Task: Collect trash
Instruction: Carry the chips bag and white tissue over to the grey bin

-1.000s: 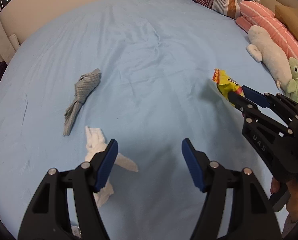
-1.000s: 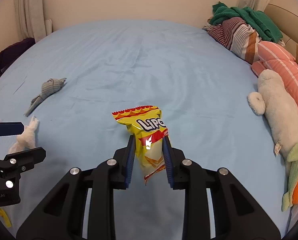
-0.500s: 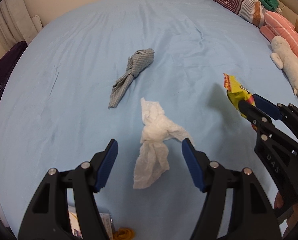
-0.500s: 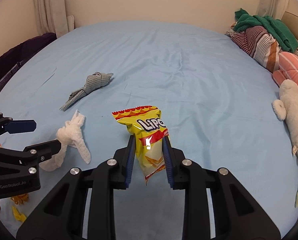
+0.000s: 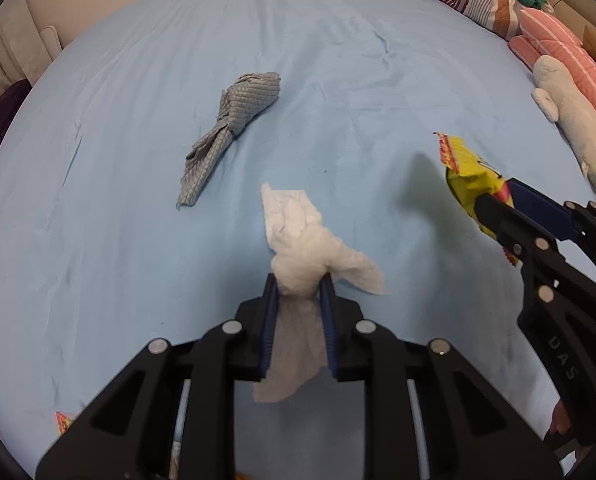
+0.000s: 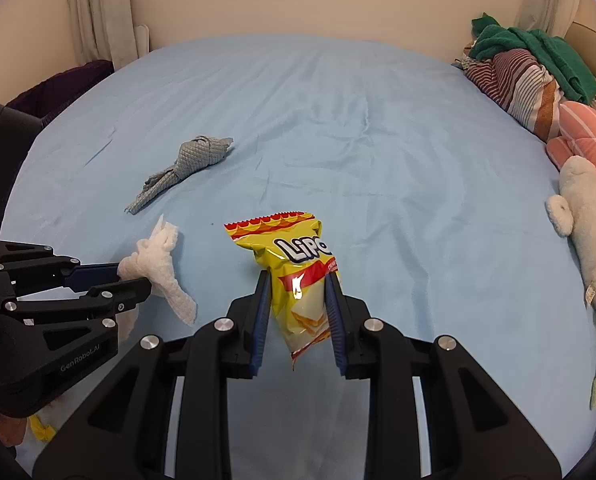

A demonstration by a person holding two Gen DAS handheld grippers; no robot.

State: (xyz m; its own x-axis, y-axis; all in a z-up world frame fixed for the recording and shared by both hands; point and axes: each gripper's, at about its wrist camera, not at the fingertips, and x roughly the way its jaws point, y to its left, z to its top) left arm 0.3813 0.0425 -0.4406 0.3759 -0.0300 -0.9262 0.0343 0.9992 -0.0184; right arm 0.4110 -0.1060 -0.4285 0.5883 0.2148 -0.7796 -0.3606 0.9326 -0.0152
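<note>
The left gripper [image 5: 298,280] has just closed on the crumpled white tissue [image 5: 298,236], its long axis running straight ahead between the fingers; the right gripper [image 6: 298,280] grips the yellow snack bag [image 6: 294,272].

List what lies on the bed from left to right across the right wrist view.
Left gripper shut on the white tissue → grey cloth → yellow chip bag in the right gripper → striped clothes pile → white plush toy.
</note>
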